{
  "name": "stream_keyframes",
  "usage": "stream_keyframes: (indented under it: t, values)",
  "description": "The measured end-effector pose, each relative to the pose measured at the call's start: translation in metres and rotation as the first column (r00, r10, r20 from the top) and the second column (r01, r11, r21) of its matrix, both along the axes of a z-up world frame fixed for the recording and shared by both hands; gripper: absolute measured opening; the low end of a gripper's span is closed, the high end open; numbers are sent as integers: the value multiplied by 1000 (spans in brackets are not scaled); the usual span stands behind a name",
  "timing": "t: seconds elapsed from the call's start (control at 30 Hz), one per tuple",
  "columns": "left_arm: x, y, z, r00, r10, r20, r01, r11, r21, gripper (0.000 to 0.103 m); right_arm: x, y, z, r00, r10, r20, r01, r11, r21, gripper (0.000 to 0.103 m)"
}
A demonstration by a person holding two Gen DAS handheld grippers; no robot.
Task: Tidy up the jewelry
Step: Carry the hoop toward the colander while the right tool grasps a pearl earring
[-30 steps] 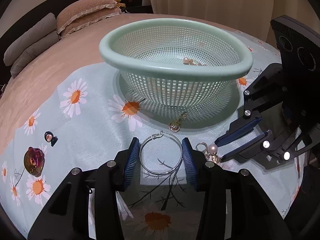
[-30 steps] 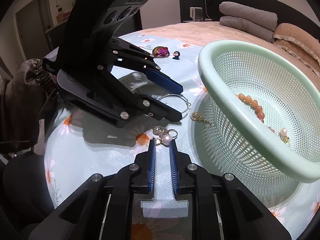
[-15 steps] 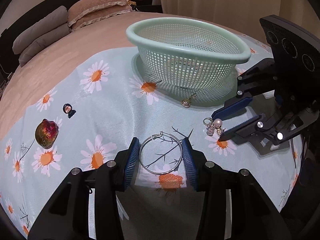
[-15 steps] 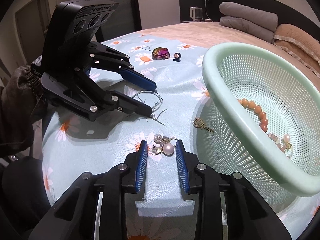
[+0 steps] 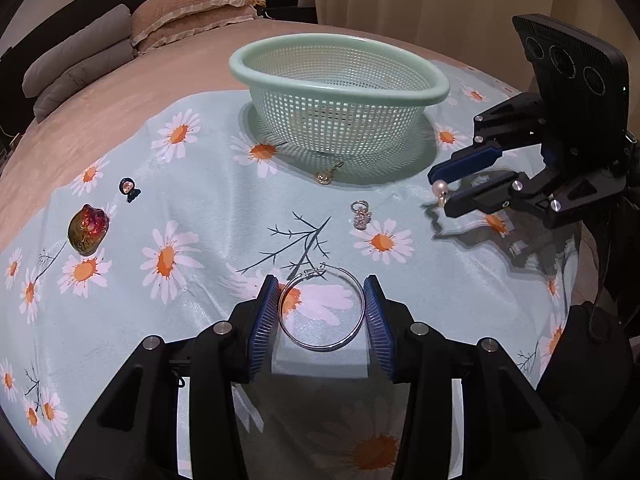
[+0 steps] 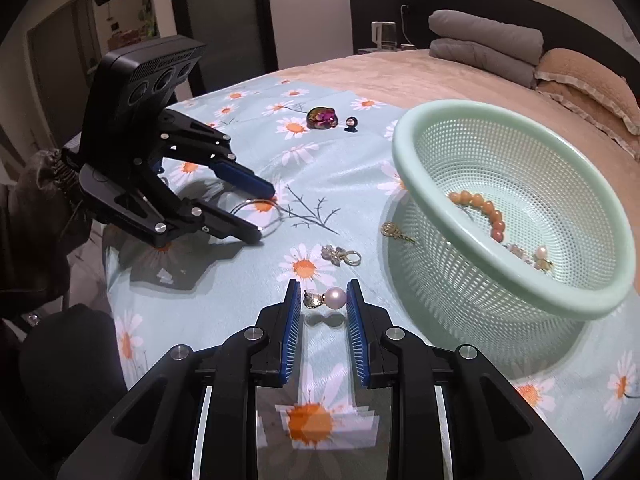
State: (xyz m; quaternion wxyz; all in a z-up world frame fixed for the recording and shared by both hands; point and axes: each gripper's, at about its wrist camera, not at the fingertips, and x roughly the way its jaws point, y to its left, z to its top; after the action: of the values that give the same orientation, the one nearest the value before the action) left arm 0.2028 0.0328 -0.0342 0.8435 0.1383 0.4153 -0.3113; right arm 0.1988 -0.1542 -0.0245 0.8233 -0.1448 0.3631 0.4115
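Since a second earlier, both grippers had drawn back from the green mesh basket point(image 5: 338, 92), each carrying a piece with it. One pearl earring point(image 6: 328, 299) hung pinched between the pads of the right gripper point(image 6: 323, 312), lifted clear of the cloth on the near side of the basket, its shadow below it. One silver hoop earring point(image 5: 322, 309) was clasped across its width by the left gripper point(image 5: 322, 314), farther out from the basket, over the daisy-print cloth point(image 5: 180, 264). Two loose pieces lay on the cloth between the grippers and the basket: one small gold charm point(image 6: 394, 232) just beside the basket's foot, and one crystal flower earring with a ring point(image 6: 340, 256) a little farther out. Inside the basket were one string of orange beads point(image 6: 482, 210) and one pearl piece point(image 6: 538, 258) near its wall. Well apart from the basket, on its far side from the right gripper, sat one iridescent brooch point(image 5: 88, 230) and one small dark clip point(image 5: 129, 189).
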Motion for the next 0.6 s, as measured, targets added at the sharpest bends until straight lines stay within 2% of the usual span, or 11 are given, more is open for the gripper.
stream_keyframes:
  t: [0.2, 0.4, 0.6]
  values:
    - [-9, -5, 29, 999, -5, 54, 5, 1000, -9, 45, -11, -40, 37, 995, -86, 58, 85, 996, 21, 22]
    - [-5, -20, 62, 994, -17, 112, 16, 1000, 14, 45, -18, -75, 77, 982, -147, 122, 127, 980, 155, 22]
    - [13, -42, 89, 985, -34, 172, 32, 999, 14, 45, -6, -90, 96, 968, -177, 176, 150, 976, 155, 22]
